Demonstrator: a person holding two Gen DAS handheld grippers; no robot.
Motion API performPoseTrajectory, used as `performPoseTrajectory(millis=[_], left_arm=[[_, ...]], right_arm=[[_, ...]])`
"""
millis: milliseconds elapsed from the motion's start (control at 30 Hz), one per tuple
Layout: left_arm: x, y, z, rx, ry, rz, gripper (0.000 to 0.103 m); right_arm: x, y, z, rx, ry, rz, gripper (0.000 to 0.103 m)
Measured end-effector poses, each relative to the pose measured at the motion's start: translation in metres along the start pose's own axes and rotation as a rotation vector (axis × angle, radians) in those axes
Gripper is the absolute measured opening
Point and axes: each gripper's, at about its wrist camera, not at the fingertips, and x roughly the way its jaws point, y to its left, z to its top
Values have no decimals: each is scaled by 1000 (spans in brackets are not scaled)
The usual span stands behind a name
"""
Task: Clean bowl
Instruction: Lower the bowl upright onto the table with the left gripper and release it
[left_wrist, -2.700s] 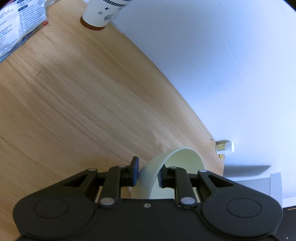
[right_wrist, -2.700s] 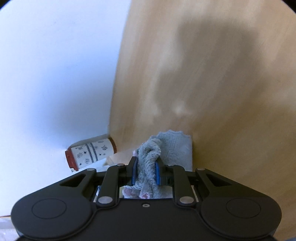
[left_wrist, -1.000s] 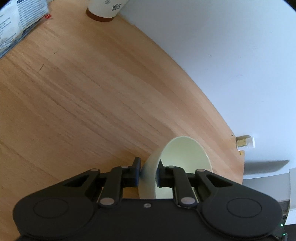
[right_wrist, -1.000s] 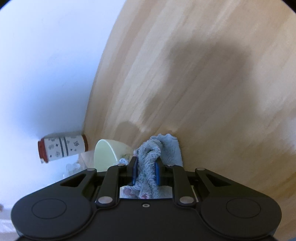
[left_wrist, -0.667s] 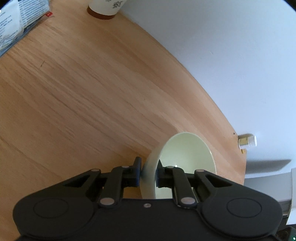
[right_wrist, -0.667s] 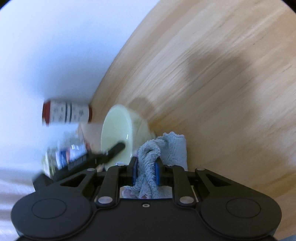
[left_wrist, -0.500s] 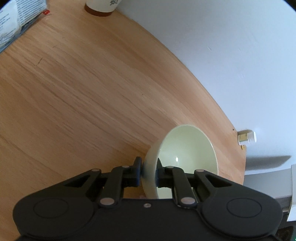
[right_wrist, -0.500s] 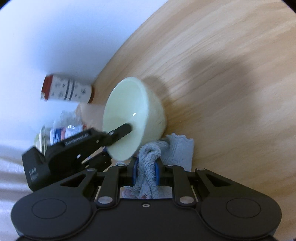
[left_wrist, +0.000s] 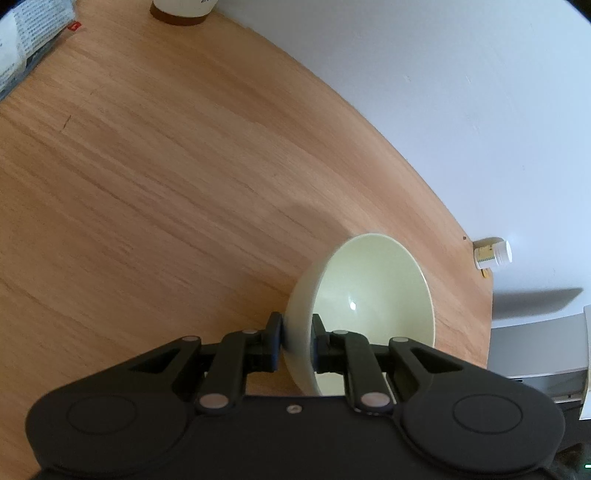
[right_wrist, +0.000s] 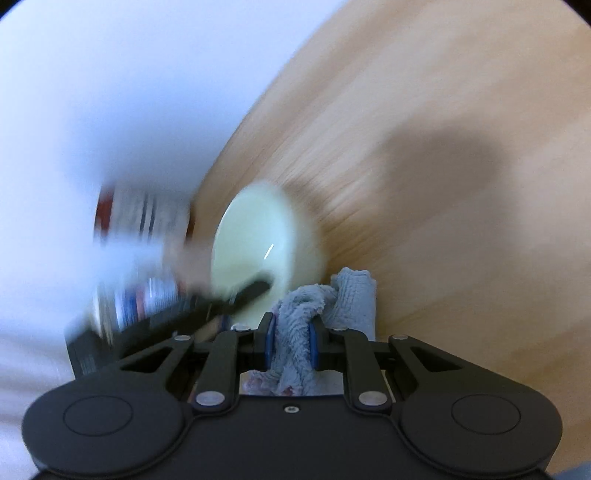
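Observation:
My left gripper (left_wrist: 297, 328) is shut on the rim of a pale green bowl (left_wrist: 373, 291), one finger outside and one inside. The bowl is tilted on its side above the wooden table (left_wrist: 147, 166), its opening facing right. My right gripper (right_wrist: 291, 332) is shut on a grey-blue fluffy cloth (right_wrist: 317, 306). The right wrist view is motion-blurred; the bowl (right_wrist: 258, 251) sits just left of the cloth, with the left gripper's finger (right_wrist: 251, 290) across its opening. The cloth is close to the bowl's rim; I cannot tell if they touch.
A patterned cup with a brown base (left_wrist: 181, 9) stands at the far wall. A printed packet (left_wrist: 26, 40) lies at the far left. A small white-capped bottle (left_wrist: 493, 253) lies at the table's right edge beside a white ledge (left_wrist: 535, 339). Blurred containers (right_wrist: 144, 236) show left of the bowl.
The bowl has turned so its opening shows more to the right. My right gripper with the cloth has swung towards the bowl, which now sits right beside the cloth.

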Motion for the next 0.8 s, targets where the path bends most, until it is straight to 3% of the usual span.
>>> performPoseTrajectory(millis=[67, 267, 333, 400, 533, 600, 800], left_arm=[[4, -3, -1, -2, 14, -1, 14], [5, -14, -7, 82, 73, 18, 20], [4, -17, -6, 125, 95, 23, 27], [3, -19, -6, 168, 117, 27, 52], [-5, -21, -2, 252, 149, 35, 56], [-13, -22, 2, 302, 140, 61, 67], [-27, -31, 31, 417, 96, 59, 68]], right_arm=[[-6, -24, 4, 187, -87, 15, 20], [8, -45, -3, 432, -146, 70, 20], [9, -43, 1, 419, -154, 67, 20], [10, -42, 4, 411, -153, 66, 20], [13, -40, 10, 399, -160, 69, 20], [19, -38, 9, 406, -159, 75, 20], [27, -36, 11, 430, -175, 89, 20]])
